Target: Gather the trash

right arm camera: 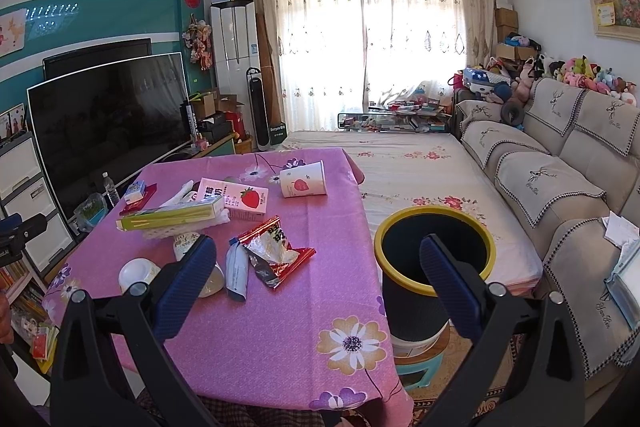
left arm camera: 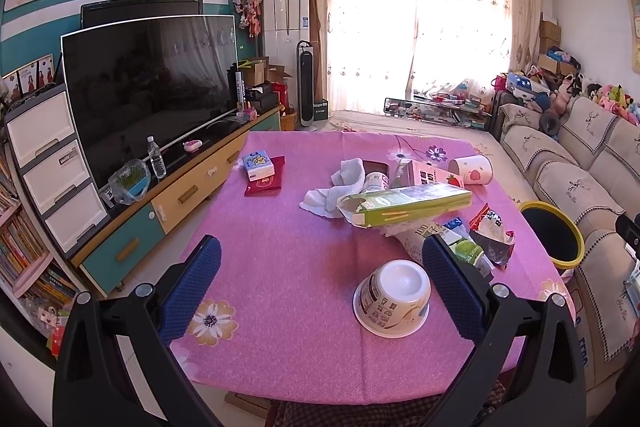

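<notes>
Covering the whole tabletop, a pink flowered tablecloth point(left arm camera: 280, 267) carries all the litter, which sits on the half toward the sofa point(right arm camera: 560, 167). Beside that edge of the table stands a dark bin with a yellow rim point(right arm camera: 436, 291), upright on a small stool and open at the top; from the left wrist view only part of its rim shows past the table corner.

Both tools are spread wide and hold nothing. The left gripper point(left arm camera: 320, 267) hangs above the near part of the cloth, with an upturned white bowl-shaped cup point(left arm camera: 394, 301) lying just inside its right finger. The right gripper point(right arm camera: 318, 267) hovers over the table's corner, its left finger above the litter and its right finger in front of the bin's mouth.

Longest among the trash is a green carton point(left arm camera: 404, 207), on its side with one end torn open, resting across crumpled white tissue point(left arm camera: 336, 187). Behind it lies a pink strawberry milk box point(right arm camera: 244, 199), flat on the cloth, and farther back a paper cup with a strawberry print point(right arm camera: 304, 179), tipped over with its mouth toward the sofa. Nearer, a torn red snack wrapper point(right arm camera: 276, 251) lies open, silver lining up, touching a small pale blue pouch point(right arm camera: 237, 271). Well apart, toward the television, a tissue pack point(left arm camera: 258, 165) sits on a red packet point(left arm camera: 266, 177).
</notes>
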The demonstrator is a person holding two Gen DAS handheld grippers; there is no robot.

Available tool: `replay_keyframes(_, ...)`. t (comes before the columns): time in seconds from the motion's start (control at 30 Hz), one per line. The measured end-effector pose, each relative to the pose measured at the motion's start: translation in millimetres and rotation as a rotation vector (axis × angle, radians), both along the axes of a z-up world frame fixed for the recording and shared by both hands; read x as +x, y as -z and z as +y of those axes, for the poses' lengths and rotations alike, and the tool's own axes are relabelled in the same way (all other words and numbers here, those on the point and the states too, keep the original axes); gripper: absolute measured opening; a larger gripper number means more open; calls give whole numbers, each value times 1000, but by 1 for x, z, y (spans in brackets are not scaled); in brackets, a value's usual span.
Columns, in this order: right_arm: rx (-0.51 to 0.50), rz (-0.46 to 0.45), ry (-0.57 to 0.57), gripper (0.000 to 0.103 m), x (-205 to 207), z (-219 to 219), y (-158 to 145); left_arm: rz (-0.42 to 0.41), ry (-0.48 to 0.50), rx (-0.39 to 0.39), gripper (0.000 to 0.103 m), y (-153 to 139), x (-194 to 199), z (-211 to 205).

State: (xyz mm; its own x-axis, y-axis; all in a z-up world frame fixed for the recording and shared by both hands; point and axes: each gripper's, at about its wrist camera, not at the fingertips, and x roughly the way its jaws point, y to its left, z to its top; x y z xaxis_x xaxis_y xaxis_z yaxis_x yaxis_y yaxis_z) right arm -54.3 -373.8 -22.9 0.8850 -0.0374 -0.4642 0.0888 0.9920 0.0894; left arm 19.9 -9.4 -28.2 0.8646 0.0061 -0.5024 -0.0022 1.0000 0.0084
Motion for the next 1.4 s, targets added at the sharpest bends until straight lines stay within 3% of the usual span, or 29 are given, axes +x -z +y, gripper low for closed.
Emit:
replay_keyframes(0.33, -59, 20, -13, 97, 36, 5, 8, 13, -33, 10, 99, 8, 46, 14)
replay_keyframes(0.63, -33, 115, -143, 97, 160, 5, 20, -20, -85, 9, 99, 5, 132, 30)
replay_keyframes(0.73, -72, 149, -134, 97, 204, 6, 30, -19, -100, -3, 99, 7, 163, 37)
replay_keyframes(0.97, -41, 287, -129, 97, 304, -1, 66, 3, -121, -36, 99, 19, 219, 49)
replay_keyframes(1.2, -68, 363, -126, 97, 363, 4, 97, 33, -116, -42, 99, 44, 255, 46)
replay_keyframes(1.4, -71, 408, -129, 97, 384, 5, 114, 55, -104, -68, 99, 59, 276, 41)
